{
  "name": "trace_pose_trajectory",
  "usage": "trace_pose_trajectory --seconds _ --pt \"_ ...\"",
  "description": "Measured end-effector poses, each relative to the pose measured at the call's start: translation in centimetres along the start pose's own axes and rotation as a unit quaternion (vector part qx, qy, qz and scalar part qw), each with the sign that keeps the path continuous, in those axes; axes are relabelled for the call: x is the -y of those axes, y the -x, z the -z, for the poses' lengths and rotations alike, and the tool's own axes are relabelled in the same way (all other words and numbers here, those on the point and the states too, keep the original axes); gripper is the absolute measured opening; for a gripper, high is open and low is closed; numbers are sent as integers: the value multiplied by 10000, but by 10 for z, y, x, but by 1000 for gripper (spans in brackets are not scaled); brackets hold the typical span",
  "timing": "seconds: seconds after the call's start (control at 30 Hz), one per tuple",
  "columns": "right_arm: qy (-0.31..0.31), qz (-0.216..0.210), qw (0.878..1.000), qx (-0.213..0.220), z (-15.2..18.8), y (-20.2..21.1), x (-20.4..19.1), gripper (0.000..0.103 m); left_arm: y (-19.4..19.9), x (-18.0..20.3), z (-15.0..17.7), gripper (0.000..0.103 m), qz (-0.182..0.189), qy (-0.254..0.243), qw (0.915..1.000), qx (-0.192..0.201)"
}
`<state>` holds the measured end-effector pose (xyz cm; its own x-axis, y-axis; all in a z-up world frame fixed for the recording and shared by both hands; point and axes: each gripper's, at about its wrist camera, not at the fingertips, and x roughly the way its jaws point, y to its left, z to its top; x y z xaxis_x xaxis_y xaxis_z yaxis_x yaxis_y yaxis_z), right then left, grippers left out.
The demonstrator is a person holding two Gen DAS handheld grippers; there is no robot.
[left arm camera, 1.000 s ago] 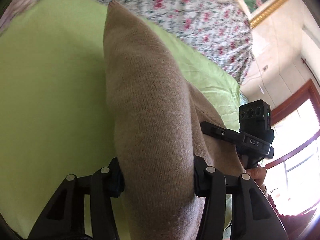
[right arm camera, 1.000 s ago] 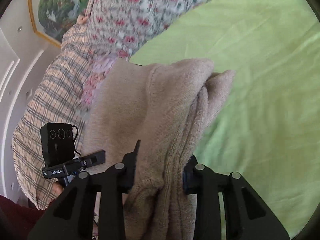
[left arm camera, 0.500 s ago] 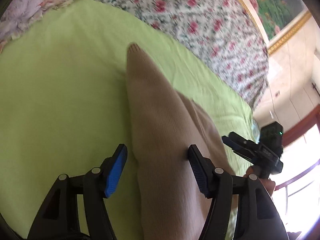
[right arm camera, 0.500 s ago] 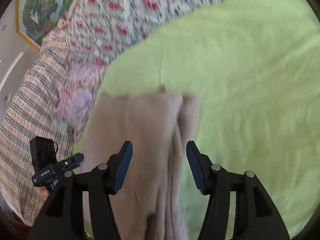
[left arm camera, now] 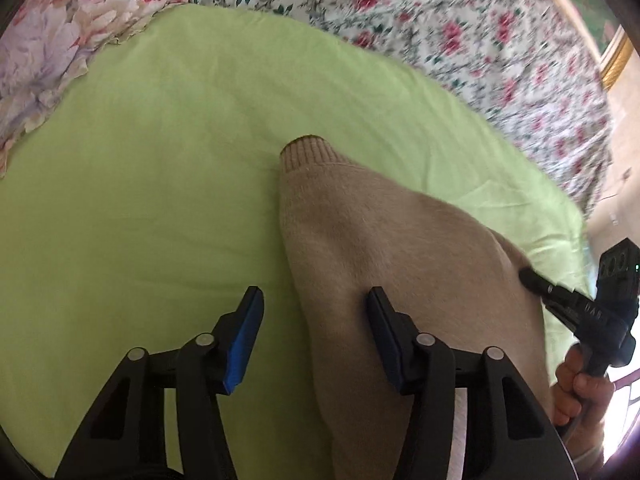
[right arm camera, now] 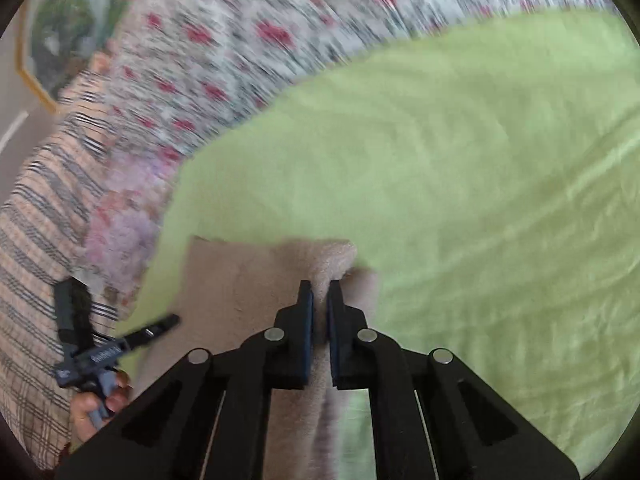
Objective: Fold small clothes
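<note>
Beige knitted sweater [left arm camera: 392, 248] lies on the lime-green bed sheet [left arm camera: 168, 184]. Right hand-held gripper [right arm camera: 320, 300] has just clamped a fold of it; left hand-held gripper [left arm camera: 316, 320], jaws apart and just narrowing, straddles its edge without pressing.

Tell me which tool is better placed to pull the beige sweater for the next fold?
Probably the right tool: it is shut on a ridge of the sweater. The left tool stands open, the sweater's edge between its fingers, gripping nothing.

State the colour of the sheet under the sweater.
Light green sheet, plain; clearest in the left wrist view.
</note>
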<state>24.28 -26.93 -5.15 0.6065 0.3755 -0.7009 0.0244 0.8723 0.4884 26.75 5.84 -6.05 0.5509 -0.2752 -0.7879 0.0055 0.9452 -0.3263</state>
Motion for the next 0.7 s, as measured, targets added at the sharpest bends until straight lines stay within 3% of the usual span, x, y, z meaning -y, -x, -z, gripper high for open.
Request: trace_pose_trajectory --seconds 0.17,0.33,0.5,0.57,0.7 --pt "-5 107 9999 -119 7 -10 -1 10 -6 6 0 53 -279 -301 9991 -43" --pt "-136 -124 9998 23 18 21 -6 16 32 5 19 51 -75 -330 9993 186" --pt "-29 -493 9988 23 56 61 -17 32 89 5 65 51 302 -402 9971 579" --pt "105 -543 9985 41 78 77 -23 32 109 11 93 51 503 -555 9948 690" --pt "281 -652 9974 77 116 103 -29 32 132 24 151 52 504 -1027 9915 621"
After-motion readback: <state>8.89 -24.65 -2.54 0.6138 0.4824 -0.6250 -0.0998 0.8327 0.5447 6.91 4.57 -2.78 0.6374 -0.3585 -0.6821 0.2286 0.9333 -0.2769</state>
